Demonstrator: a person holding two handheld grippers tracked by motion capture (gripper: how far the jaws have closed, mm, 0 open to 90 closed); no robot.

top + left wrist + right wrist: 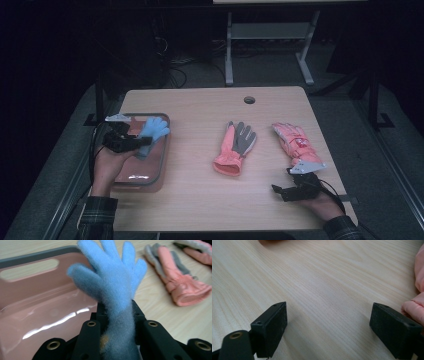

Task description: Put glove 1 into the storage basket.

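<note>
Pale wooden desk in a dark room. Fuzzy blue knit glove, soft, light, limp: pinched at cuff in left gripper over pink plastic bin. Right gripper jaws wide, empty.

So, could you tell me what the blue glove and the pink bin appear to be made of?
Blue glove: fuzzy knit, probably wool or fleece, with loose fibres along its edges. Pink bin: likely hard, glossy, slightly see-through plastic, with bright reflections on its wall.
</note>
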